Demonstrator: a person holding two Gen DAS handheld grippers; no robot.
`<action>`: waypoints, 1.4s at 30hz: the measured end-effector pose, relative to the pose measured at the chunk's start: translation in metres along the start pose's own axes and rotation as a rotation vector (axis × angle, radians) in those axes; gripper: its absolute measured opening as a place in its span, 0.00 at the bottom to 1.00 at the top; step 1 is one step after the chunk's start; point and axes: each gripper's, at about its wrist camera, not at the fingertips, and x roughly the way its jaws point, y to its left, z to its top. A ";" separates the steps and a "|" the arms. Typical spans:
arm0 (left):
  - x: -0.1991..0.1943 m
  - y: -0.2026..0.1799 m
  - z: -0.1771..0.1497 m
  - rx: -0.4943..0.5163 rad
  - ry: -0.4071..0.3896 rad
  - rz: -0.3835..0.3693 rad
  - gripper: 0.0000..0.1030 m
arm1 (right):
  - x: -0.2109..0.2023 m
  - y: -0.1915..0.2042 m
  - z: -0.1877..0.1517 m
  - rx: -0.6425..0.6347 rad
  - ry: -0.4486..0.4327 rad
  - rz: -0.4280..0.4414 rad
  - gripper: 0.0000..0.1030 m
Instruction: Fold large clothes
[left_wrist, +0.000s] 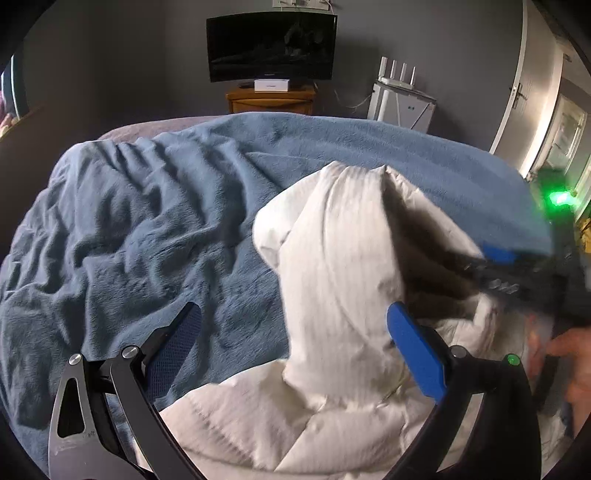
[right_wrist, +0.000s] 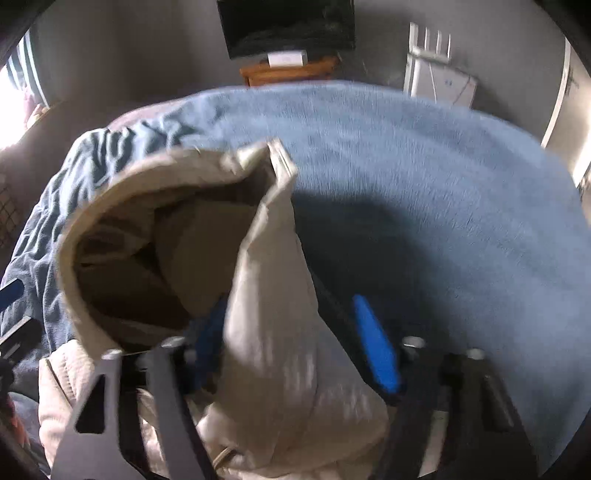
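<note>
A white padded jacket (left_wrist: 332, 258) with a hood lies bunched on the blue blanket (left_wrist: 147, 221), its hood standing up in a peak. My left gripper (left_wrist: 295, 332) is open wide; a fold of the jacket rises between its fingers, and the left finger (left_wrist: 181, 339) stands clear over the blanket. My right gripper (right_wrist: 288, 321) straddles another fold of the jacket (right_wrist: 266, 295). That fold leans on the left pad (right_wrist: 210, 332), while a dark gap shows before the right pad (right_wrist: 373, 347). In the left wrist view the right gripper (left_wrist: 517, 277) is a blur at the jacket's right side.
The blanket (right_wrist: 424, 184) covers a bed and is smooth on the right, rumpled on the left. Beyond the bed stand a wooden stand (left_wrist: 271, 98) with a dark screen (left_wrist: 271, 44) and a white router (left_wrist: 399, 79). A hand (left_wrist: 569, 354) shows at the right edge.
</note>
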 end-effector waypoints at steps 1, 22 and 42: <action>0.001 -0.001 0.001 -0.001 0.000 -0.003 0.94 | 0.004 -0.003 -0.002 0.015 0.007 0.023 0.30; -0.007 -0.029 0.022 0.051 -0.083 0.001 0.82 | -0.103 0.004 -0.150 -0.224 -0.316 0.226 0.12; -0.147 -0.012 -0.115 0.176 -0.211 -0.039 0.13 | -0.141 -0.015 -0.200 -0.182 -0.250 0.242 0.45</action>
